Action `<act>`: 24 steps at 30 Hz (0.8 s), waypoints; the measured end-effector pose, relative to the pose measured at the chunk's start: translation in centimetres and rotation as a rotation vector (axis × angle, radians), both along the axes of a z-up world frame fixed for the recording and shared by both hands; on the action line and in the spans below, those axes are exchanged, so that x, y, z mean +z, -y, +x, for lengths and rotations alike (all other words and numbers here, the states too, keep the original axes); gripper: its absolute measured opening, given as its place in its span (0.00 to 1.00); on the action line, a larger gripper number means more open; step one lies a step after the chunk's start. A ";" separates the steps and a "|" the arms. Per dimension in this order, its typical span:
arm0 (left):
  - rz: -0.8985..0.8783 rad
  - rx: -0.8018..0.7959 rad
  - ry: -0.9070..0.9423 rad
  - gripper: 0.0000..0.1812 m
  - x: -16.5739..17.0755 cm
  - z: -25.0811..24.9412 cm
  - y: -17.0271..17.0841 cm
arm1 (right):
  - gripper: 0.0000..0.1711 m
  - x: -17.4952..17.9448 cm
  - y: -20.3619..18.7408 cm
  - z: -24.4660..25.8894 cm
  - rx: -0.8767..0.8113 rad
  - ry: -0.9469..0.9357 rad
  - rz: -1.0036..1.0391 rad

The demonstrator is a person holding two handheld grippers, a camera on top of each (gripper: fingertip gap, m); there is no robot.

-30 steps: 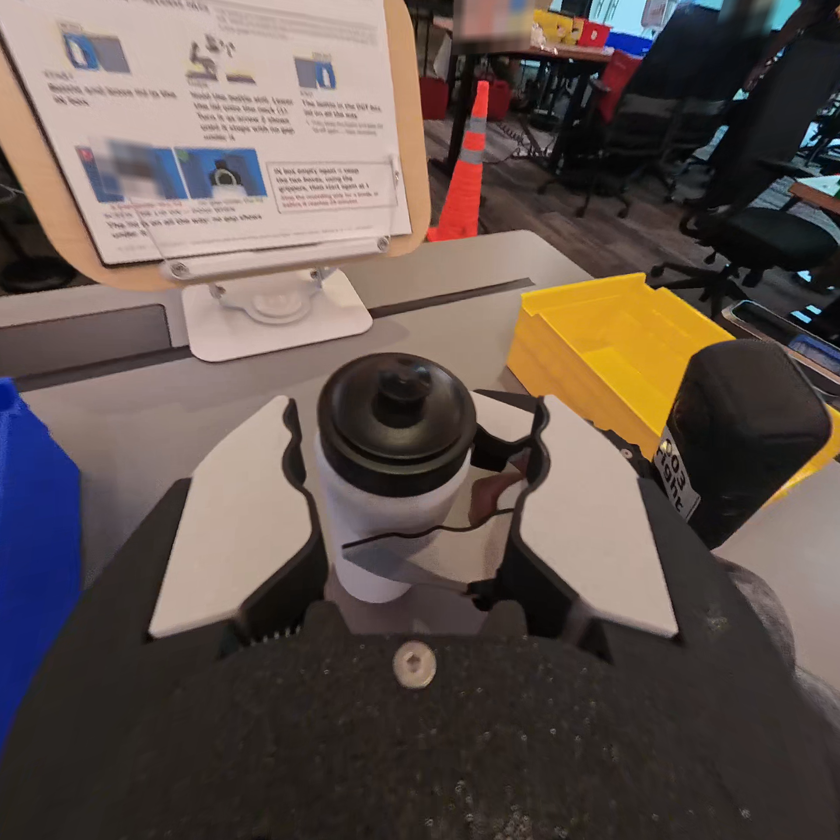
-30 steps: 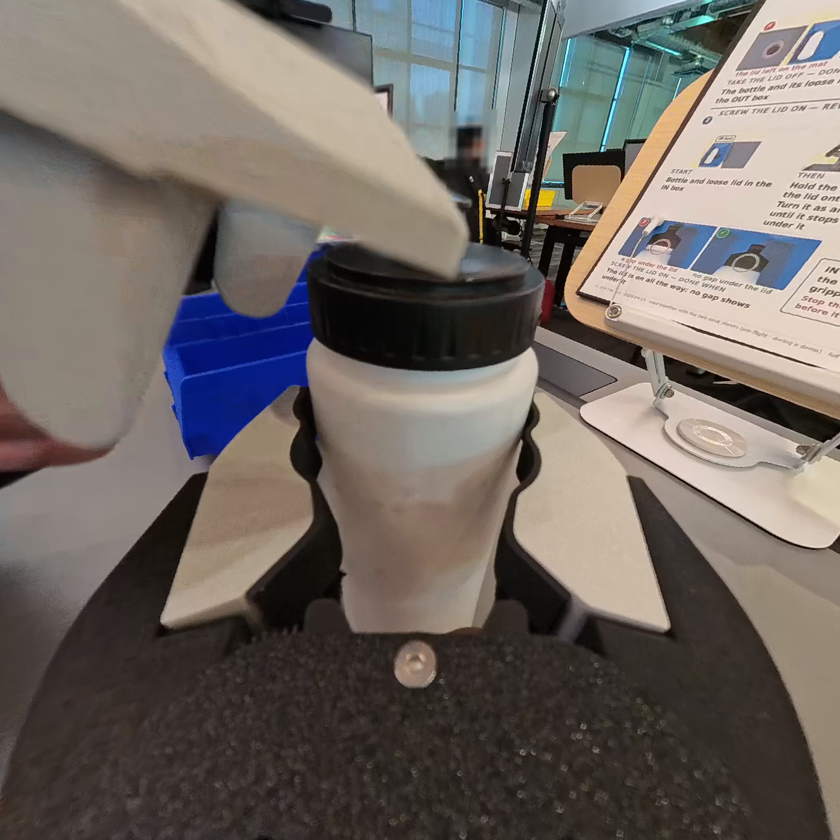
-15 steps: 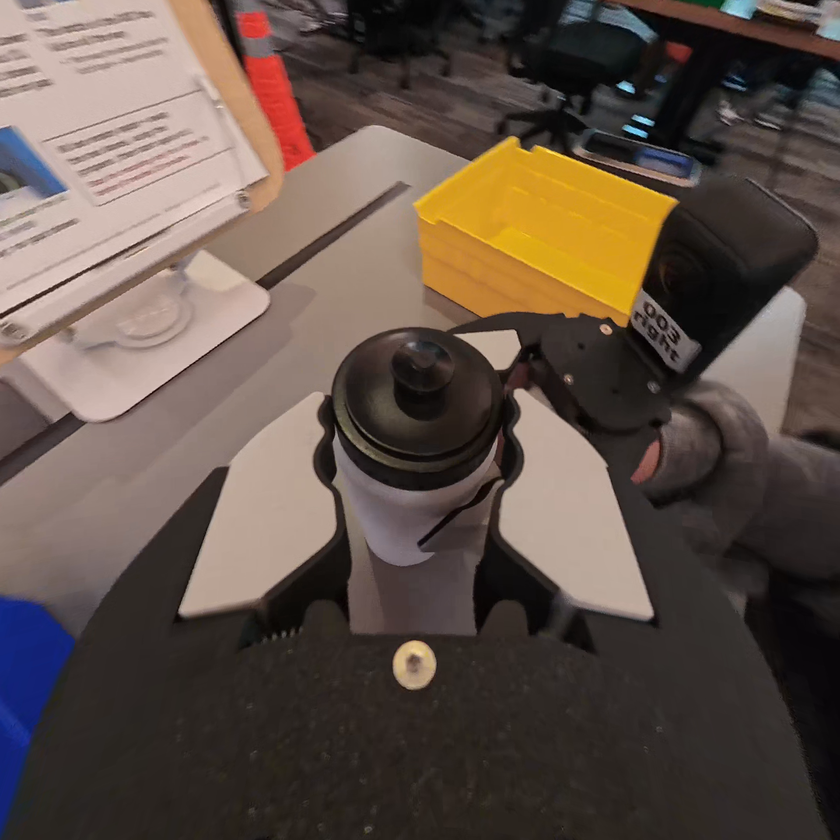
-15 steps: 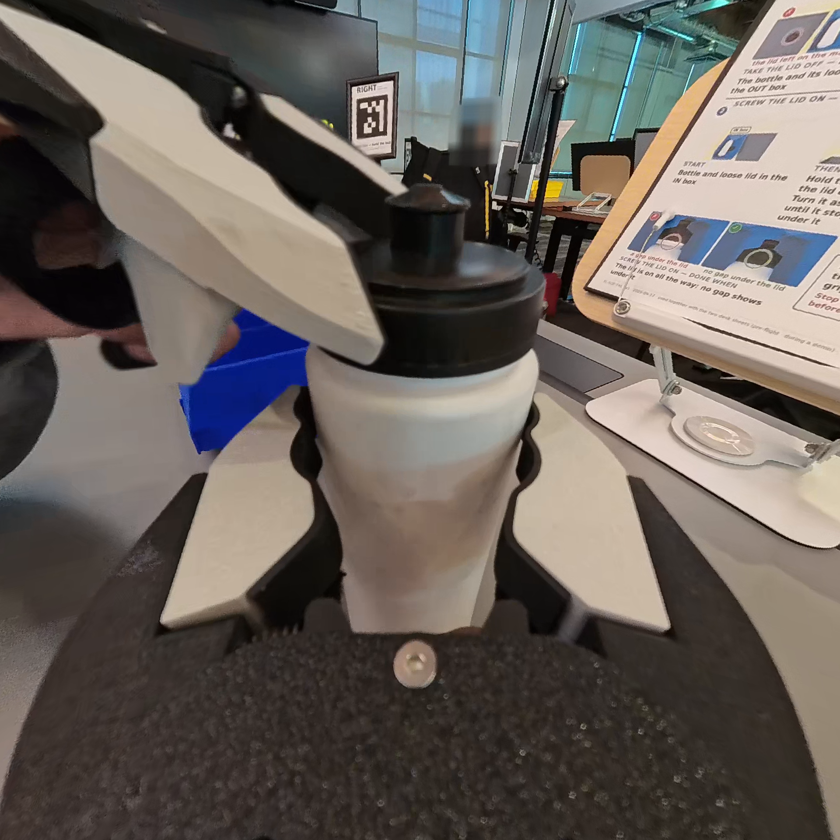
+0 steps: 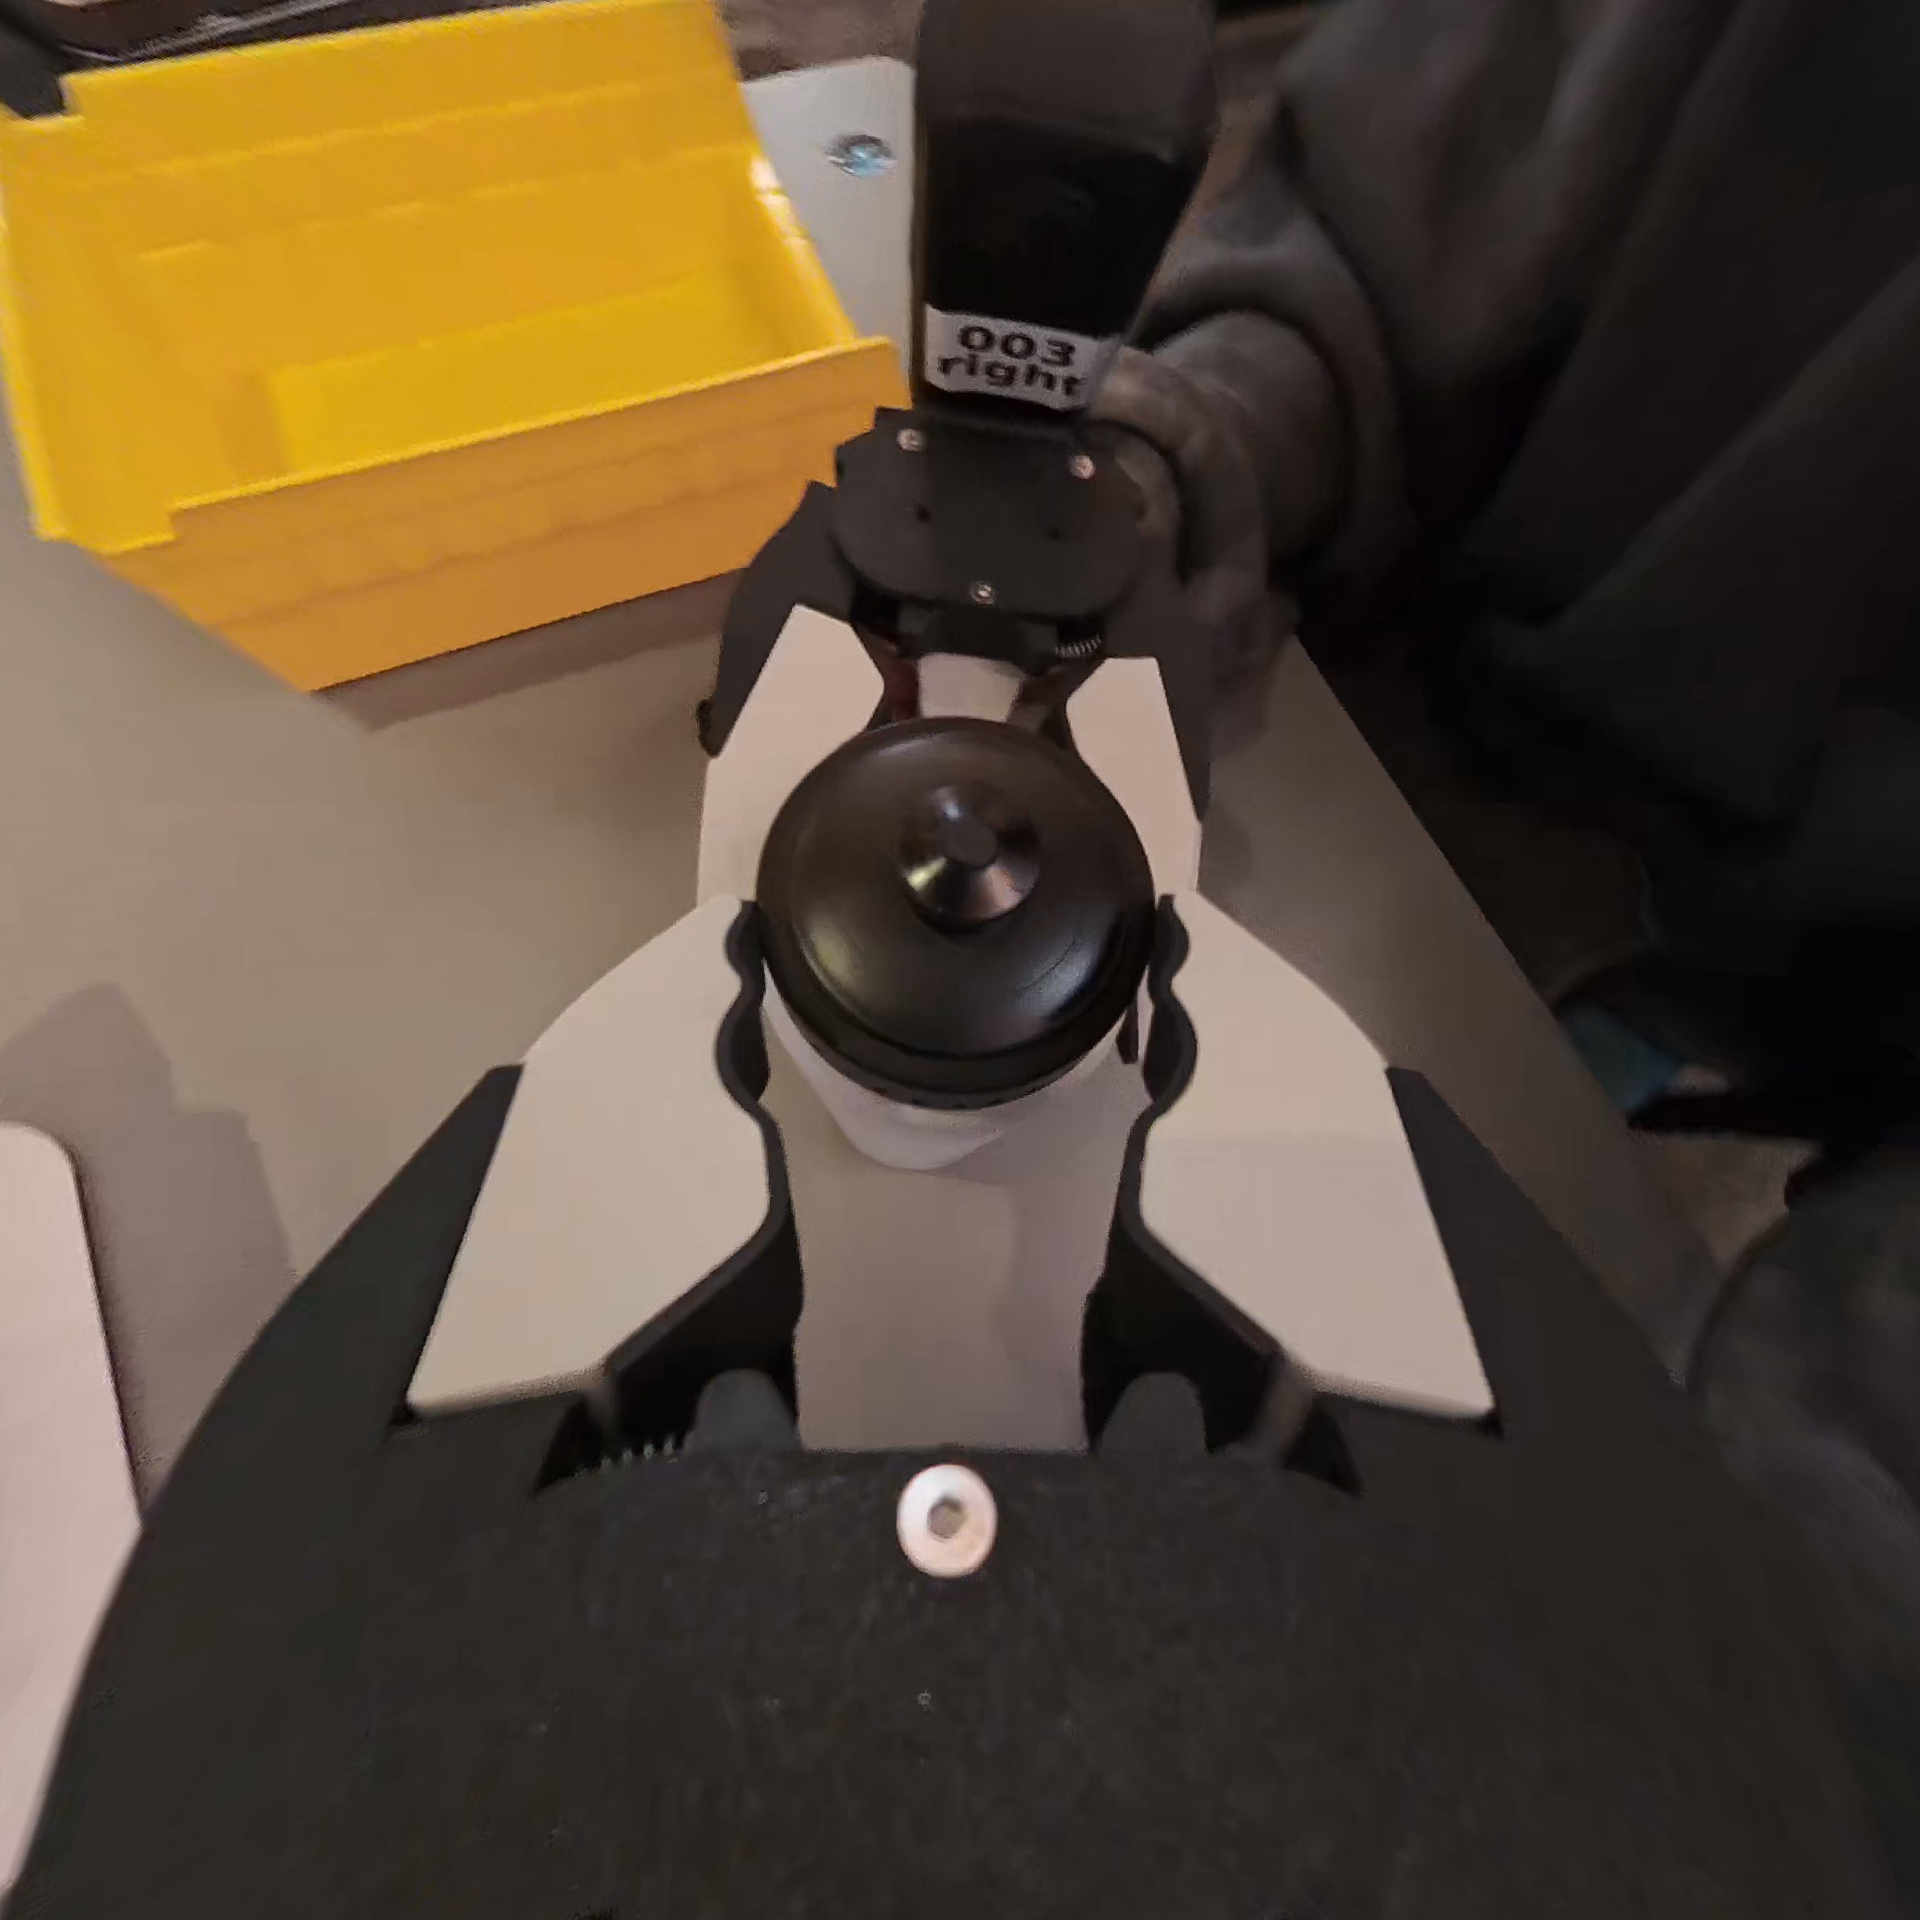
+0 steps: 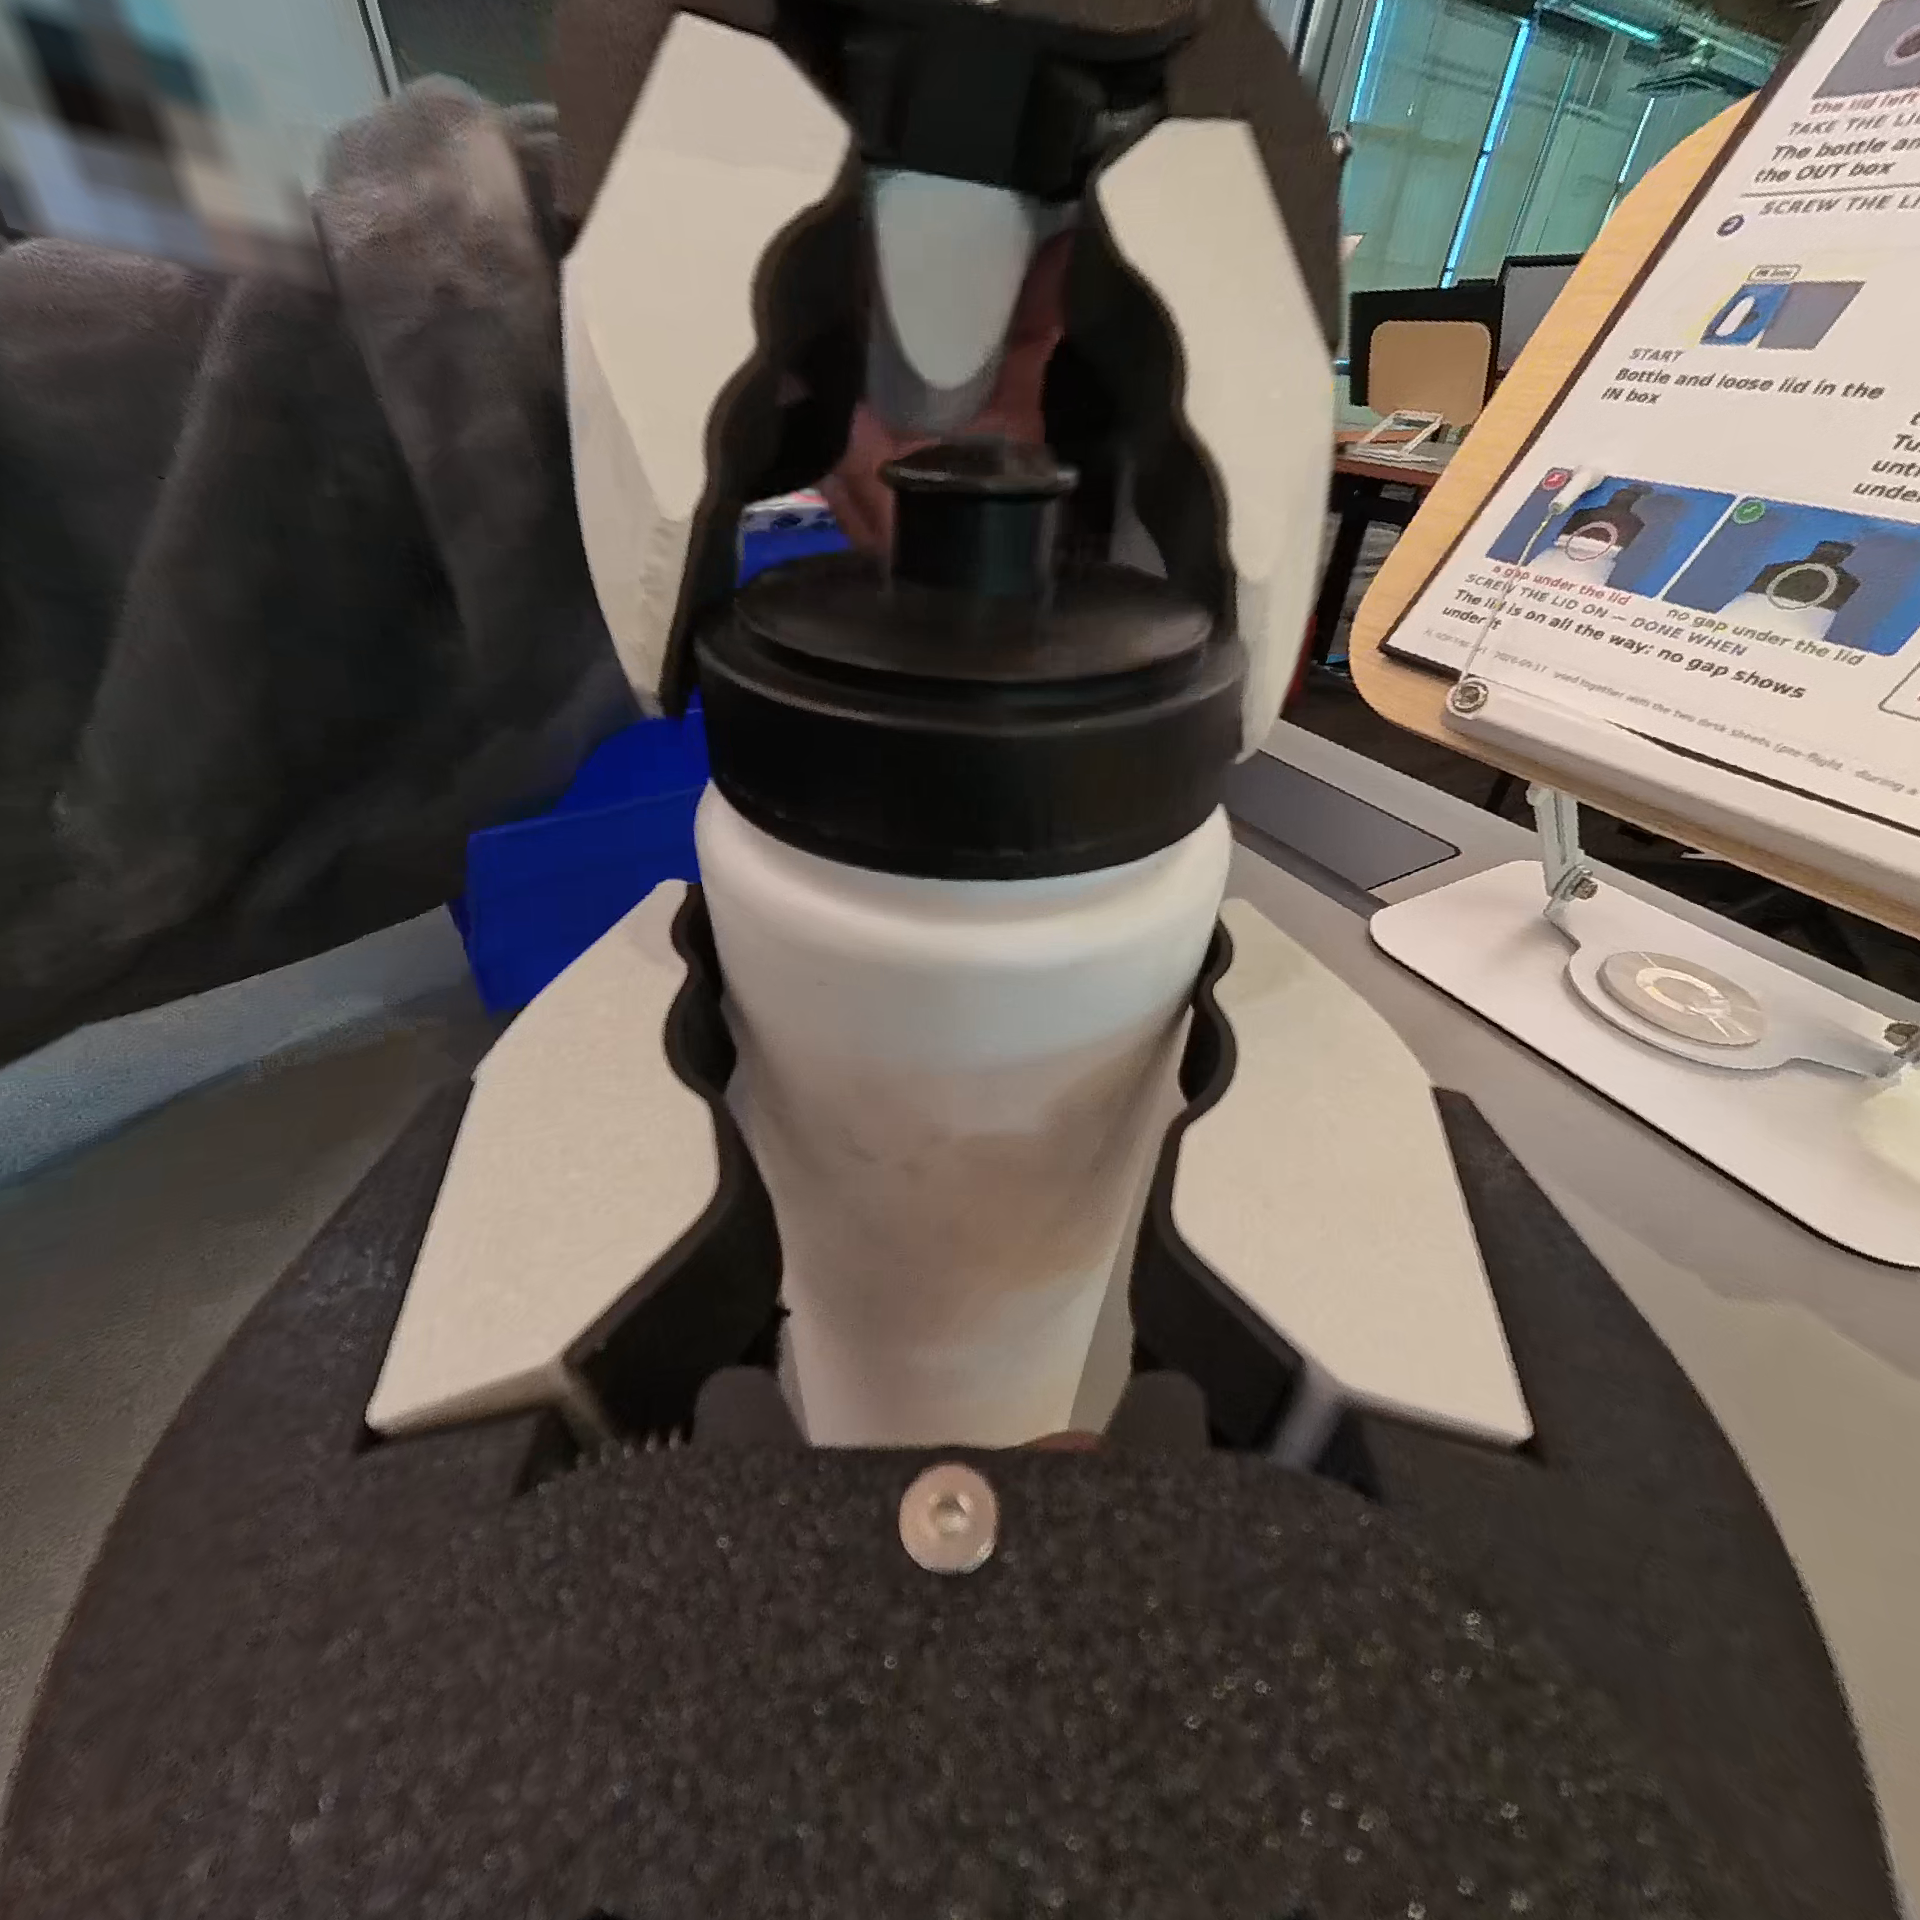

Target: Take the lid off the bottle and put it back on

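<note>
While my right gripper (image 6: 951, 987) clamped the white bottle (image 6: 956, 1049) at twelve o'clock, my left gripper (image 5: 951, 935) pinched its black lid (image 5: 956, 914); I judged uneven twisting could slip the grip.

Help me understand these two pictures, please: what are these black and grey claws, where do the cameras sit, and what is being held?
There is no robot: a person holds a hand tool with two fingers in each hand, and a camera on each looks along its fingers. The right gripper clamps the white bottle around its body. The left gripper comes from above and closes on the black lid, which sits on the bottle. On the grey table lie a yellow bin, a blue bin and an instruction stand.
</note>
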State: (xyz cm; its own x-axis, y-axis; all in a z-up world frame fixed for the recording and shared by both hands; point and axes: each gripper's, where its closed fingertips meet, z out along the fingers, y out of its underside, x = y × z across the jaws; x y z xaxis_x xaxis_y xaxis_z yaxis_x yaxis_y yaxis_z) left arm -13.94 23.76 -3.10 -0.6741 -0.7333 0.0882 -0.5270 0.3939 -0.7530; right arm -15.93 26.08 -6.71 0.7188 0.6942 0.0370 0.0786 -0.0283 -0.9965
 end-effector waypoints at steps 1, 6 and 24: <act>-0.004 -0.051 -0.015 0.39 0.0 0.0 0.0 | 0.50 0.0 -0.1 0.1 -0.006 -0.003 -0.008; -0.017 -0.183 -0.030 0.39 0.0 0.2 0.0 | 0.50 0.0 -0.1 0.3 -0.007 -0.016 -0.009; -0.099 1.361 0.404 0.56 3.4 0.4 -0.8 | 0.50 0.2 -0.6 0.4 -0.029 -0.050 0.045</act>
